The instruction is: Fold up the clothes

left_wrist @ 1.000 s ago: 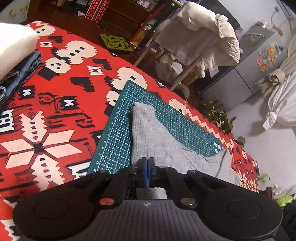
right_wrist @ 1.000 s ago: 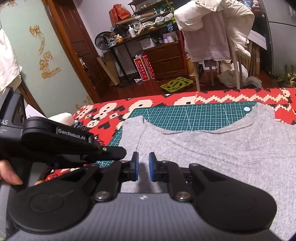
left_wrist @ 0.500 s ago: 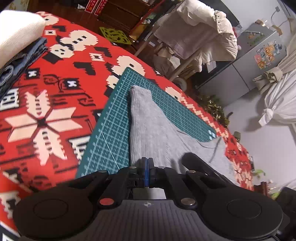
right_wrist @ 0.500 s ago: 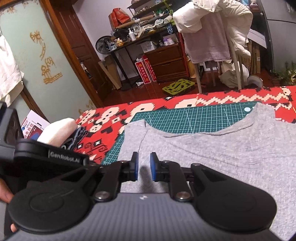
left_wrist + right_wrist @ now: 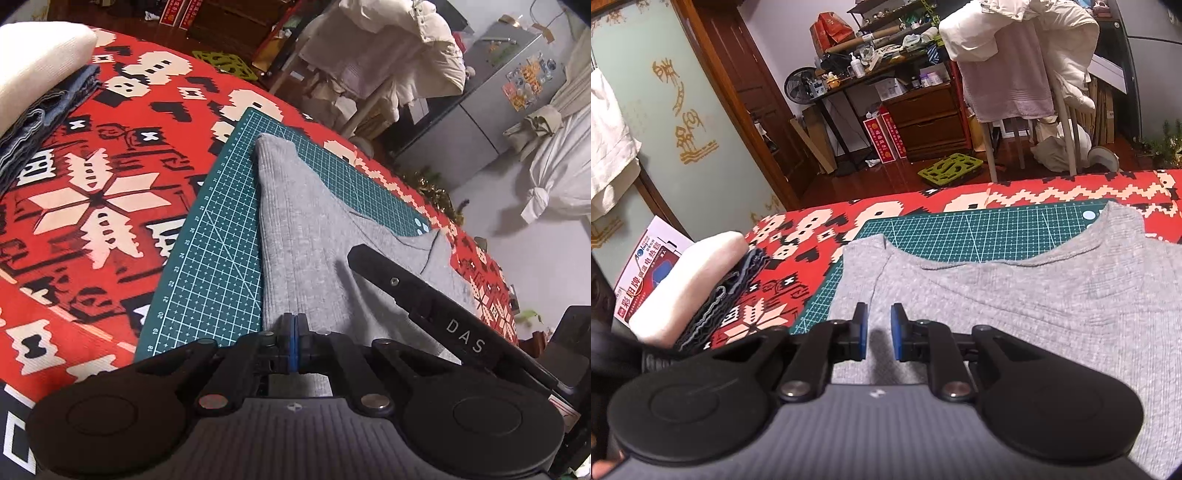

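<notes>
The left tongs (image 5: 294,334) are closed, pads pressed together at the near edge of the grey top (image 5: 306,236), which lies ahead on the green cutting mat (image 5: 221,251). Only this view shows the other tool's arm marked "DAS" to the right. The right tongs (image 5: 878,334) hang open above the top (image 5: 1015,295); left of them sit folded clothes (image 5: 690,280) and a box (image 5: 646,273) with Chinese print

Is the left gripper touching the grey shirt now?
Touching. In the left wrist view, the left gripper is shut on the edge of the grey shirt, and the cloth rises in a fold to its blue pads.
</notes>
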Tool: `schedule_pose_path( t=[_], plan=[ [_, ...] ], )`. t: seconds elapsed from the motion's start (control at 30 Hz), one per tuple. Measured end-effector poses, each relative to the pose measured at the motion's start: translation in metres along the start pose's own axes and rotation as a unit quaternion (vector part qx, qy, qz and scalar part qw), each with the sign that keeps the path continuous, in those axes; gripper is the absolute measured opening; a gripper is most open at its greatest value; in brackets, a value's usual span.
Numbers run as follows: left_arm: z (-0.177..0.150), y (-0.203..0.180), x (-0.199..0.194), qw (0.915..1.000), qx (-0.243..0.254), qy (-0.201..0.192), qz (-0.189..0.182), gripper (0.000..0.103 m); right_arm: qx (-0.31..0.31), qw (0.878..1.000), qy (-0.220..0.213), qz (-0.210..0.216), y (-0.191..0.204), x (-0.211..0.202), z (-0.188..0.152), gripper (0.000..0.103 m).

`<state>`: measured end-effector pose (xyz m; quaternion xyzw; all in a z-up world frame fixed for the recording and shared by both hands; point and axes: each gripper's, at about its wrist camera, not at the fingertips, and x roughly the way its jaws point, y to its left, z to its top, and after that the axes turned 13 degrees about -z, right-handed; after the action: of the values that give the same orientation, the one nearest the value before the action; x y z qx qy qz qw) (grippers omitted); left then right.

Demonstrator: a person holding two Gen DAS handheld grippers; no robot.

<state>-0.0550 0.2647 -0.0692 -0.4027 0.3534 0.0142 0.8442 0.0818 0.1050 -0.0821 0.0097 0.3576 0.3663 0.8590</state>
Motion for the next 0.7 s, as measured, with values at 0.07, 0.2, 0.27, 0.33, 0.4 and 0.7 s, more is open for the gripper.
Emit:
schedule_pose_path(
  t=[0.07, 0.2, 0.27, 0.33, 0.4, 0.7],
  plan=[
    [-0.002, 0.002, -0.002, 1.0, -0.006, -0.005, -0.003, 0.001, -0.006, 1.0, 0.002, -0.003, 0.001, -0.001, -0.002, 0.016],
    [-0.005, 0.004, -0.005, 0.9998, 0.0, -0.001, -0.018, 0.001, -0.015, 1.0, 0.004, -0.007, 0.003, -0.006, -0.002, 0.016],
    [-0.006, 0.005, -0.004, 0.9997, 0.003, 0.001, -0.023, 0.001, -0.016, 1.0, 0.01, -0.003, 0.005, -0.009, -0.001, 0.016],
    [-0.005, 0.01, -0.005, 0.9994, -0.016, 0.001, -0.031, 0.001, -0.026, 0.999, 0.022, 0.008, 0.012, -0.013, 0.0, 0.016],
    [-0.004, 0.017, -0.005, 0.9984, -0.04, 0.001, -0.041, 0.001, -0.044, 0.998, 0.035, 0.008, 0.02, -0.013, -0.003, 0.013],
    [0.0, 0.022, -0.01, 0.9949, -0.087, 0.014, -0.049, 0.002, -0.098, 0.993, 0.067, -0.021, 0.036, -0.013, -0.023, 0.013]
  ],
)
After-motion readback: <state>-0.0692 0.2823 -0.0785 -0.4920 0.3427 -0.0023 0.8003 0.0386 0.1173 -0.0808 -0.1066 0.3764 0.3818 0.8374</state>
